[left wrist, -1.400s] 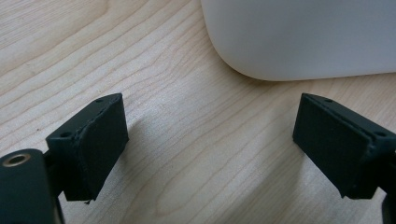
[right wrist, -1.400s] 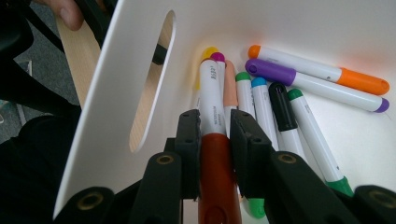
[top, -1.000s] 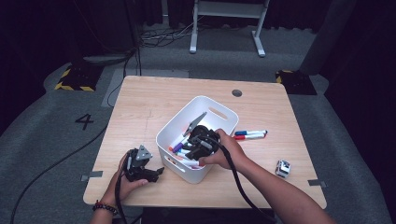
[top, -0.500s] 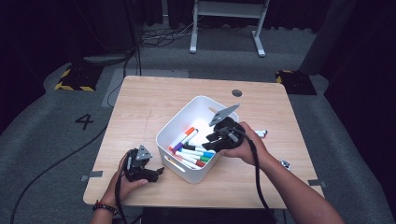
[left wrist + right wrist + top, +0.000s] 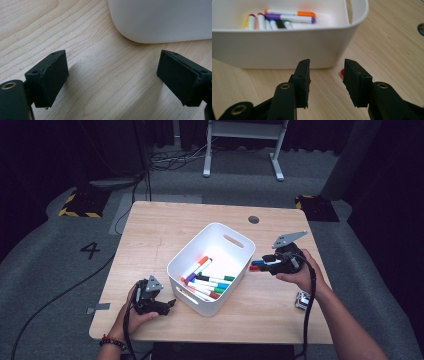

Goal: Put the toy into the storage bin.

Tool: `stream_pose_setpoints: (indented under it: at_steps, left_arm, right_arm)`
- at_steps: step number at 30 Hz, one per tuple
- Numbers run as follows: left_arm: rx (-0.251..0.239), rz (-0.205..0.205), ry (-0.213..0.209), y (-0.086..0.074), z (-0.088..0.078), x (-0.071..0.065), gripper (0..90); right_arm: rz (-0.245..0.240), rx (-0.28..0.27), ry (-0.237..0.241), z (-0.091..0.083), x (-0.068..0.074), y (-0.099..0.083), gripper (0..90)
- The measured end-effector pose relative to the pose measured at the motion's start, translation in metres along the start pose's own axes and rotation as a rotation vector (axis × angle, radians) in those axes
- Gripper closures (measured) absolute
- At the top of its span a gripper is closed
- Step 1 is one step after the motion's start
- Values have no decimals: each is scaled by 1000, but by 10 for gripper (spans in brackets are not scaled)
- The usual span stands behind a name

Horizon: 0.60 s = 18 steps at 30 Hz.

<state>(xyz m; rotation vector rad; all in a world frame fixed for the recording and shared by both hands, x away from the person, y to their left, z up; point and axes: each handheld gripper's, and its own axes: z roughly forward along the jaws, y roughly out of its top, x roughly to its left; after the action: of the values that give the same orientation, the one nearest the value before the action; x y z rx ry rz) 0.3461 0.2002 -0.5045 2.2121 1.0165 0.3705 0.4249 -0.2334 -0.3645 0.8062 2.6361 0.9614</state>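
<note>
A white bin [image 5: 239, 242] stands mid-table with several coloured markers [image 5: 205, 282] in it. My right gripper [image 5: 266, 261] hovers just right of the bin, over a blue marker [image 5: 258, 262] and a red marker [image 5: 253, 268] that lie on the table. In the right gripper view, the right gripper [image 5: 327, 65] faces the bin wall [image 5: 287, 50]; its jaws have just been opening, nothing is between them, and a red marker tip [image 5: 342, 72] peeks past one jaw. My left gripper [image 5: 169, 304] rests at the bin's near left corner. Seen in its own view, the left gripper [image 5: 112, 68] is wide open over bare wood.
A small white and black object [image 5: 301, 300] lies on the table near the right forearm. A round grommet [image 5: 253, 219] sits in the tabletop behind the bin. Cables trail from both grippers toward the table's front edge.
My right gripper has drawn out of the bin and moved to the right, to the loose markers on the table, with its jaws wider apart. The left gripper has stayed put.
</note>
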Motion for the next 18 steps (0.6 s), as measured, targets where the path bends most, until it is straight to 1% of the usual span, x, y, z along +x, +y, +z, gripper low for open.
stream_pose_setpoints:
  at_steps: [1, 3, 4, 6, 7, 9, 11, 12, 13, 14, 15, 16, 17, 18]
  left_arm:
    - [0, 0, 0, 0, 0, 0, 103]
    - [0, 0, 0, 0, 0, 0, 103]
    - [0, 0, 0, 0, 0, 0, 103]
    - [0, 0, 0, 0, 0, 0, 103]
    - [0, 0, 0, 0, 0, 0, 103]
    - [0, -1, 0, 0, 0, 0, 103]
    - [0, 0, 0, 0, 0, 0, 103]
    - [2, 0, -2, 0, 0, 0, 103]
    - [2, 3, -1, 0, 0, 0, 103]
    - [2, 3, 0, 0, 0, 0, 103]
    - [3, 3, 0, 0, 0, 0, 103]
    - [2, 0, -2, 0, 0, 0, 103]
    - [0, 0, 0, 0, 0, 0, 103]
    - [2, 0, -2, 0, 0, 0, 103]
  right_arm:
    - [10, 0, -9, 2, -4, -5, 559]
    - [-10, -5, -20, 6, -11, -12, 558]
    - [-27, 1, -24, 11, -15, -16, 553]
    - [-39, 4, -19, 20, -21, -22, 542]
    - [-39, 10, -27, 25, -23, -25, 538]
    - [-47, 28, -13, 36, -29, -30, 519]
    - [-38, 44, -18, 44, -35, -34, 518]
    - [-16, 38, 2, 48, -38, -35, 516]
    - [-14, 42, 3, 51, -40, -36, 511]
    - [-19, 51, -13, 58, -42, -37, 504]
    - [-14, 61, -10, 61, -43, -38, 498]
    - [-22, 65, -3, 64, -45, -38, 495]
    - [-11, 67, 4, 67, -45, -38, 495]
    - [-23, 71, 6, 70, -46, -39, 495]
